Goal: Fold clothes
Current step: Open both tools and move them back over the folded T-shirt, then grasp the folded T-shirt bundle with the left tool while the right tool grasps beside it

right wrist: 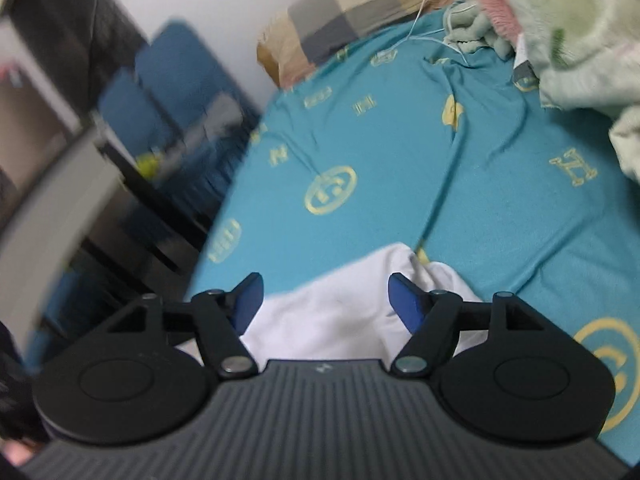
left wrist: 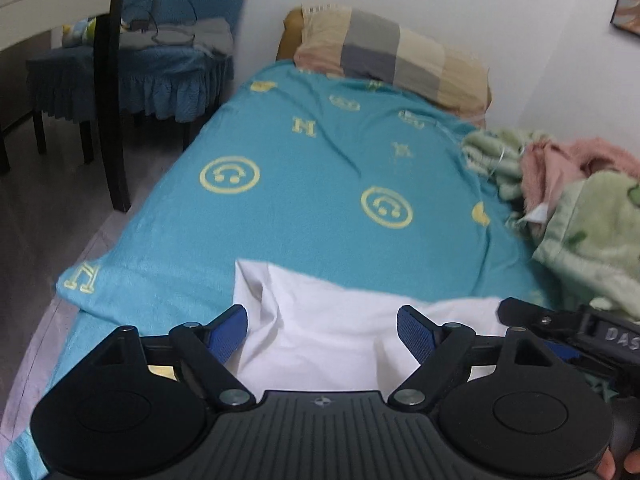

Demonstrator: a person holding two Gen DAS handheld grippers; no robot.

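A white garment [left wrist: 328, 332] lies on the teal bed sheet [left wrist: 304, 184] close in front of me. My left gripper [left wrist: 322, 320] is open, its blue pads on either side above the white cloth, holding nothing. My right gripper [right wrist: 326, 292] is open too, just over the same white garment [right wrist: 332, 316], with nothing between its pads. The right gripper's black body also shows at the right edge of the left wrist view [left wrist: 568, 332], beside the left one.
A pile of green and pink clothes [left wrist: 568, 200] lies on the bed's right side; it also shows in the right wrist view [right wrist: 560, 20]. A checked pillow [left wrist: 396, 60] is at the head. A blue-covered chair [left wrist: 132, 64] stands left of the bed. A white cord [right wrist: 428, 20] lies on the sheet.
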